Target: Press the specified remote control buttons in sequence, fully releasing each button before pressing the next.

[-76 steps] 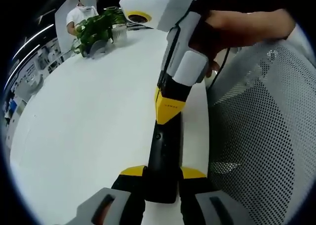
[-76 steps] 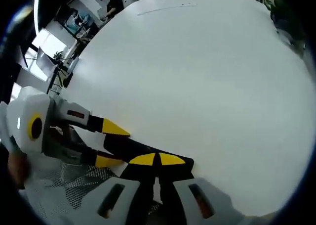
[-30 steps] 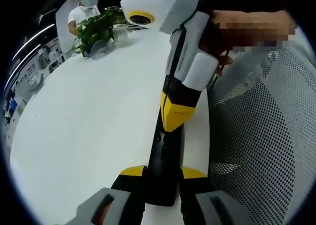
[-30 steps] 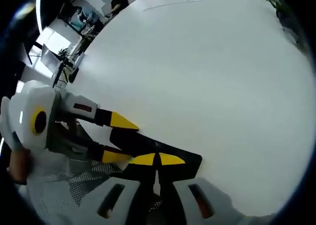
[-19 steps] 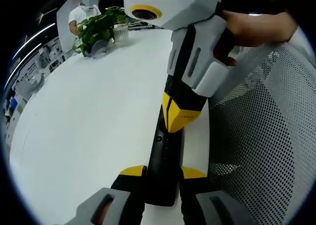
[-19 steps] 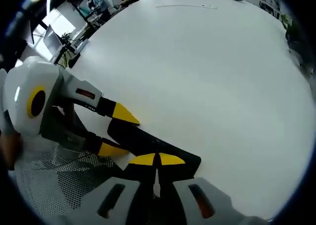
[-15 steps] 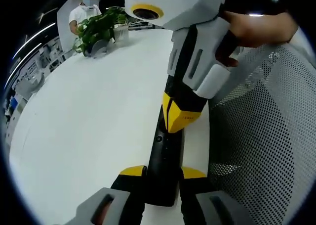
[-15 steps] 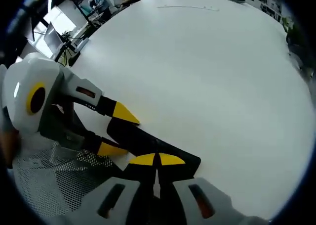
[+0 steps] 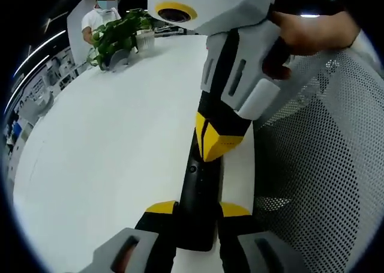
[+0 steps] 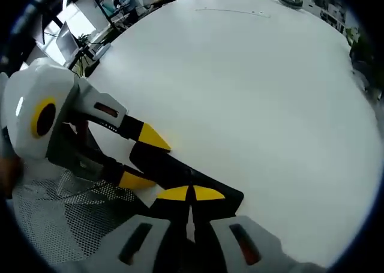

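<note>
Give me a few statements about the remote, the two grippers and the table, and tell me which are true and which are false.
1. The left gripper is shut on the black remote. True.
2. The right gripper has its jaws spread wide. False: its yellow tips are together, pointed down at the remote.
3. The remote lies near the edge of the white table. True.
4. A red mug stands beside the remote. False: nothing red stands there; a potted plant sits at the far end.
5. A mesh chair stands beside the table. True.

Slim black remote control (image 9: pixel 199 195) lies flat at the table edge
</note>
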{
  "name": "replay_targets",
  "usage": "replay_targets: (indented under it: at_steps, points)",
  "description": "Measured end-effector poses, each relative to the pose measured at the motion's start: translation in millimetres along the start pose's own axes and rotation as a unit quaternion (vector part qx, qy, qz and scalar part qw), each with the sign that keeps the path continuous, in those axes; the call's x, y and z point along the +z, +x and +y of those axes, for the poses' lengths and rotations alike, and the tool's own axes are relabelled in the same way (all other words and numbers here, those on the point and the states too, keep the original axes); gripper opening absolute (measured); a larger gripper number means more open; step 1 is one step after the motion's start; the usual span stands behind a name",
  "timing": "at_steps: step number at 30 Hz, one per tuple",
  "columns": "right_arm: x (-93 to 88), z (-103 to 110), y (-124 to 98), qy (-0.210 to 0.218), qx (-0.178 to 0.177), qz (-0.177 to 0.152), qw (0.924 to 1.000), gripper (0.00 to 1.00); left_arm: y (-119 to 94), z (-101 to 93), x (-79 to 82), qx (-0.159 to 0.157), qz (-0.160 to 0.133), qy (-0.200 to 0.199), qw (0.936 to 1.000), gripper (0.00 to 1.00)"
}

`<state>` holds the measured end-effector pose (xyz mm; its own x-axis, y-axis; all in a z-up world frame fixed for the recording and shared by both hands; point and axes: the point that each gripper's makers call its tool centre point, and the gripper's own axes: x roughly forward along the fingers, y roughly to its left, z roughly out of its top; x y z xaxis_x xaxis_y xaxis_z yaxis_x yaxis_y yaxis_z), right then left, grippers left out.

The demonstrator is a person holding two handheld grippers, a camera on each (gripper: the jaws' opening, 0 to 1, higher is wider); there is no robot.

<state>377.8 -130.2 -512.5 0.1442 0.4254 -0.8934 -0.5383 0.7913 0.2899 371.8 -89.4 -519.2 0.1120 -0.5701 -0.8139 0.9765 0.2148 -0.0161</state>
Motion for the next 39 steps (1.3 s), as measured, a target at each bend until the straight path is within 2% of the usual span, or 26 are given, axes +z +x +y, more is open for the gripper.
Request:
replay_targets:
  at_steps: [17, 27, 31, 33, 36, 39]
  points:
    - [-6.8, 1, -3, 0.025, 0.011, 0.016, 0.9995, 0.00, -1, 0.0, 0.2, 0.000, 0.001, 0.001, 1.0000, 0.26]
    - [-15.0, 1, -5, 0.045, 0.017, 0.042, 0.9980, 0.00, -1, 0.7, 0.3, -0.001, 0.001, 0.003, 1.0000, 0.26]
    - [-17.9, -2, -7, 0.051, 0.006, 0.056, 0.9972, 0.00, -1, 0.7, 0.3, -0.002, -0.001, 0.007, 1.0000, 0.26]
    - [-13.2, -5, -9, 0.041, -0.006, 0.045, 0.9981, 0.00, 0, 0.7, 0.2, -0.002, -0.002, 0.008, 1.0000, 0.26]
    - [-8.9, -3, -11, 0.050, 0.003, 0.033, 0.9982, 0.00, 0, 1.3, -0.1, -0.003, -0.002, 0.007, 1.0000, 0.26]
    - [-14.4, -1, -7, 0.057, 0.010, 0.049, 0.9972, 0.00, 0, 1.6, -0.3, -0.003, -0.002, 0.007, 1.0000, 0.26]
